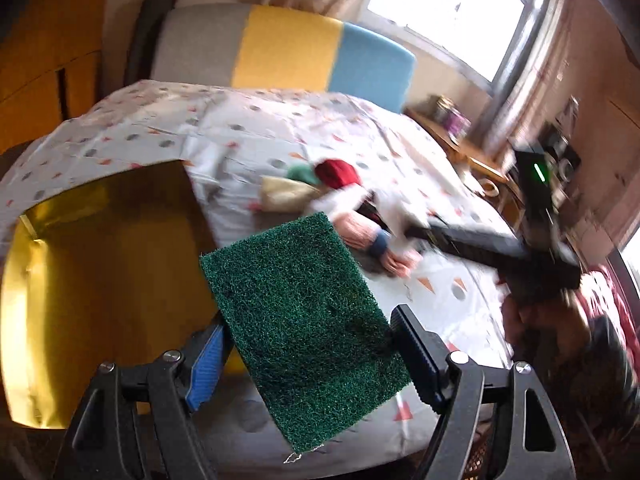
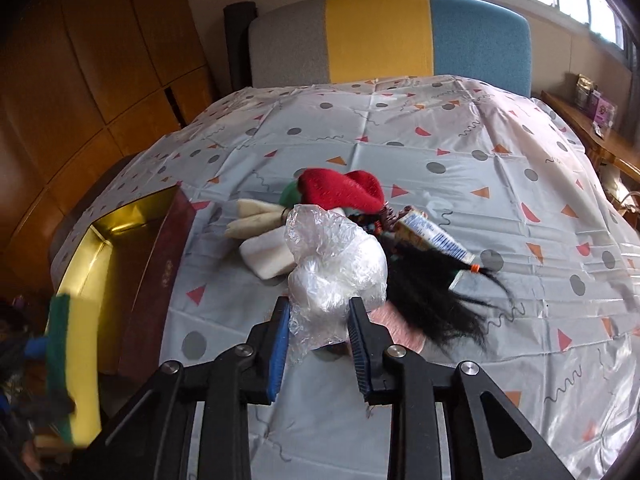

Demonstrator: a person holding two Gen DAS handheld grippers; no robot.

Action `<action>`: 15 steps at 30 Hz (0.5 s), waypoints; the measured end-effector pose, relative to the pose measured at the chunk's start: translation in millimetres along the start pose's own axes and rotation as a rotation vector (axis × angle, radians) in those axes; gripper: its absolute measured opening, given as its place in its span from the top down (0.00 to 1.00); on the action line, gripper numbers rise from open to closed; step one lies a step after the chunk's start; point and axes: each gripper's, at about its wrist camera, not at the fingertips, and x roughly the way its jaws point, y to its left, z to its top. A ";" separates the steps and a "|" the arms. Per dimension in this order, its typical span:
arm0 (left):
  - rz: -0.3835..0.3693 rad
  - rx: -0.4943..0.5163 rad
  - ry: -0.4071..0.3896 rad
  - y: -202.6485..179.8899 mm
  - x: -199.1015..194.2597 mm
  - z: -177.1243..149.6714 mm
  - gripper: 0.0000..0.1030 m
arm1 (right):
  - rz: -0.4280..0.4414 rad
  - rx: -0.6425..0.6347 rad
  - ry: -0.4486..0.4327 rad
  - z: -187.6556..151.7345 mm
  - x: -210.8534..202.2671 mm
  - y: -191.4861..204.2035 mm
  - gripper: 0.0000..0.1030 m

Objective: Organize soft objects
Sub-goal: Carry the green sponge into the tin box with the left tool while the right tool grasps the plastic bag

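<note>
Box [image 2: 132, 240] sits open at the bench's left edge, left of both grippers. Left gripper [image 1: 308, 356] (nearer) jaws grasp the sponge [image 1: 304, 320], long axis upright, beside the box mouth. Right gripper [image 2: 320, 344] jaws clenched on a plastic-wrapped bundle [image 2: 336, 260].

Left gripper [image 1: 308, 340] clamps a green scouring sponge [image 1: 304, 320] by its edges, jaws set wide, the sponge tilted above the patterned tablecloth [image 1: 240, 136]. To the left, an open box with a gold lining [image 1: 100, 248]. Beyond the sponge, a heap of soft items (red [image 1: 338, 174], green and cream pieces, blurred). At right, the right gripper [image 1: 400, 226] reaches into the heap, a hand [image 1: 544, 328] behind it. A grey, yellow and blue chair back [image 1: 288, 54] stands behind the table.
</note>
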 end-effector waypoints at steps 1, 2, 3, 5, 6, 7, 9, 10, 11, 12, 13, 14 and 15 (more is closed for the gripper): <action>0.020 -0.029 -0.014 13.3 -5.7 4.0 0.23 | 0.008 -0.017 0.010 -8.2 -0.7 4.9 0.72; 0.043 -0.052 -0.023 26.3 -8.7 7.8 0.23 | 0.016 -0.036 0.025 -16.0 0.2 9.4 0.72; 0.074 -0.079 -0.026 40.8 -10.5 11.7 0.23 | 0.020 -0.056 0.042 -23.6 2.6 14.0 0.72; 0.119 -0.140 -0.018 71.6 -9.5 17.7 0.23 | 0.031 -0.084 0.078 -36.4 11.4 20.6 0.72; 0.143 -0.174 -0.012 88.8 -7.9 21.8 0.23 | 0.034 -0.091 0.093 -41.4 16.6 23.5 0.72; 0.169 -0.195 -0.007 101.7 -6.0 23.5 0.23 | 0.036 -0.097 0.105 -45.1 21.5 24.4 0.72; 0.209 -0.224 0.008 124.7 0.6 30.0 0.23 | 0.027 -0.118 0.123 -49.8 29.6 27.3 0.72; 0.230 -0.241 0.013 135.5 5.1 33.8 0.23 | 0.024 -0.126 0.130 -51.0 32.1 27.4 0.72; 0.244 -0.255 0.021 144.9 9.2 37.3 0.23 | 0.022 -0.130 0.132 -51.9 33.5 27.4 0.72; 0.247 -0.263 0.029 152.7 16.2 41.9 0.23 | 0.022 -0.131 0.133 -52.5 34.1 26.9 0.72; 0.251 -0.269 0.035 155.7 24.8 45.4 0.23 | 0.020 -0.131 0.132 -52.7 34.6 25.9 0.72; 0.257 -0.275 0.046 159.5 32.6 48.9 0.23 | 0.017 -0.130 0.132 -53.2 34.8 25.0 0.72; 0.253 -0.271 0.055 161.6 41.9 52.6 0.23 | 0.015 -0.129 0.133 -53.6 35.6 24.3 0.72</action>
